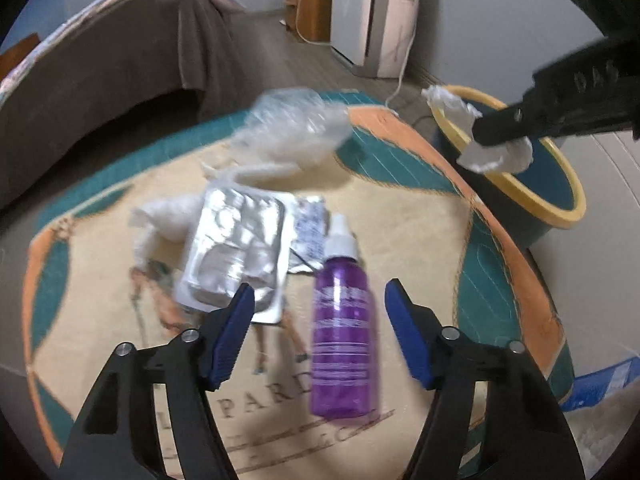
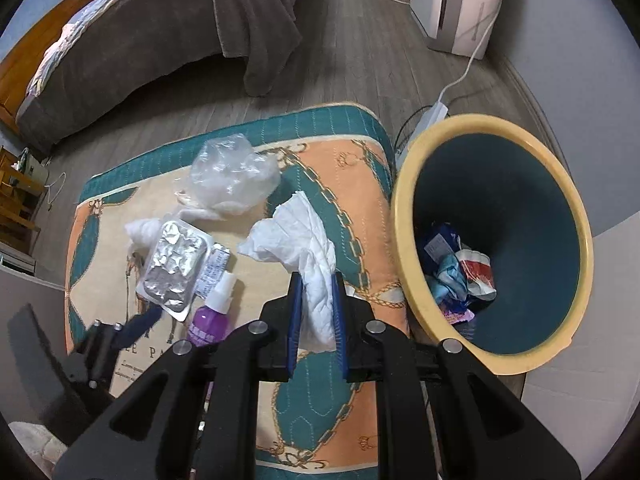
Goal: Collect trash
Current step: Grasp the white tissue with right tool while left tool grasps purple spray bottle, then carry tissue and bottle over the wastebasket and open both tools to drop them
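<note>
My right gripper (image 2: 316,280) is shut on a crumpled white tissue (image 2: 300,236) and holds it above the mat, just left of the yellow-rimmed bin (image 2: 576,240). In the left wrist view that gripper (image 1: 492,134) holds the tissue (image 1: 452,104) over the bin's rim (image 1: 532,196). My left gripper (image 1: 320,292) is open, its jaws either side of a purple spray bottle (image 1: 344,344) lying on the mat. A silver blister pack (image 1: 236,248), cotton wad (image 1: 164,216) and clear plastic bag (image 1: 292,124) lie beyond.
The trash lies on a teal, orange and cream mat (image 2: 360,184). The bin holds several wrappers (image 2: 460,276). A bed with a brown blanket (image 2: 180,40) stands behind. A white appliance (image 2: 456,0) with a cable (image 2: 460,76) is at the back right.
</note>
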`<action>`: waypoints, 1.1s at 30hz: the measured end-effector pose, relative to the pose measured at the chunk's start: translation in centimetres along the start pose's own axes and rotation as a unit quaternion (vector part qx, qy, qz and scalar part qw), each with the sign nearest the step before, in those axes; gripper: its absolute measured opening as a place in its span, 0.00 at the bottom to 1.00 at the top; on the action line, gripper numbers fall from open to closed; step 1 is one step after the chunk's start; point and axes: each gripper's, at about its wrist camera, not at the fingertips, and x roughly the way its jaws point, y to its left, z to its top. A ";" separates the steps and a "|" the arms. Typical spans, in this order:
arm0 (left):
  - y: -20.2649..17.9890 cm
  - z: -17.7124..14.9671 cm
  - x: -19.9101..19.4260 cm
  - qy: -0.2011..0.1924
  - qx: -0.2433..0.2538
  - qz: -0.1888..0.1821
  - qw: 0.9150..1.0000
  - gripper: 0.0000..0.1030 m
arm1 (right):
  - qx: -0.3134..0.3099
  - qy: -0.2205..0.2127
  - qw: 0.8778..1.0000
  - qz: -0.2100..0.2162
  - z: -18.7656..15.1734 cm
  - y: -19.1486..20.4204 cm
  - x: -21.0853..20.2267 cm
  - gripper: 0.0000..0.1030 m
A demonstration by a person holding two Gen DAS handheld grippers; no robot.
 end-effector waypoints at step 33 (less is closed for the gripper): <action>-4.0 5.0 -6.6 -0.114 0.030 -0.036 0.992 0.32 | 0.039 -0.086 0.995 0.013 1.5 -4.2 -6.0 0.14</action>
